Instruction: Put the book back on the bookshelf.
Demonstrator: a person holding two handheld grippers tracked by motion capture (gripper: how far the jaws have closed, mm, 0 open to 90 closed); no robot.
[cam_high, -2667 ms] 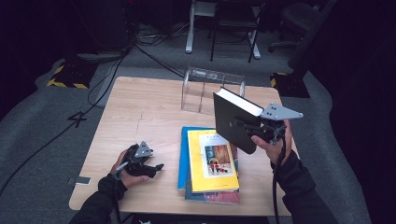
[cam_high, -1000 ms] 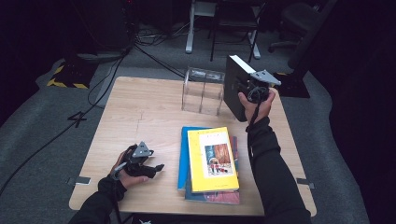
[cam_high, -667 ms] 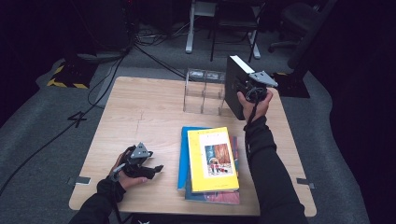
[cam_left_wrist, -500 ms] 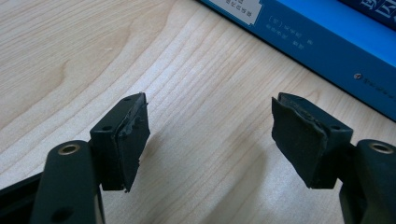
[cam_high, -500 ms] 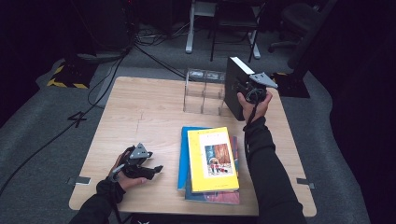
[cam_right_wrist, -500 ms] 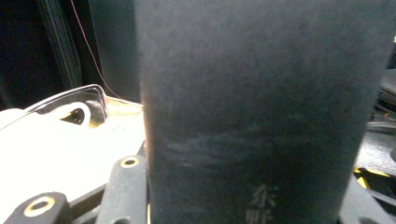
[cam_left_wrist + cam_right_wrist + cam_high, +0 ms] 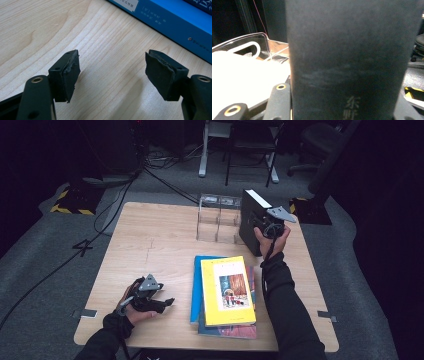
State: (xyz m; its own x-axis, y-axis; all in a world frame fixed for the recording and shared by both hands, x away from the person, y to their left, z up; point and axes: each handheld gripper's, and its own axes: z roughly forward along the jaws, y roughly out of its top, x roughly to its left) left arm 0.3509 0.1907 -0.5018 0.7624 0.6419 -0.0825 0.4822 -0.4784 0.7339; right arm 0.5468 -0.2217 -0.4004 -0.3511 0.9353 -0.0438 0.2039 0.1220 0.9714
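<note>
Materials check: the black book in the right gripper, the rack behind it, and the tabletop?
Black book: matte dark cover, likely paper or cloth over board; scuffed, no glare in the right gripper view, white page edges on top.
Rack: clear glossy plastic, probably acrylic; you see the table through its dividers.
Tabletop: light wood grain, smooth; solid wood or laminate, can't tell which.
</note>
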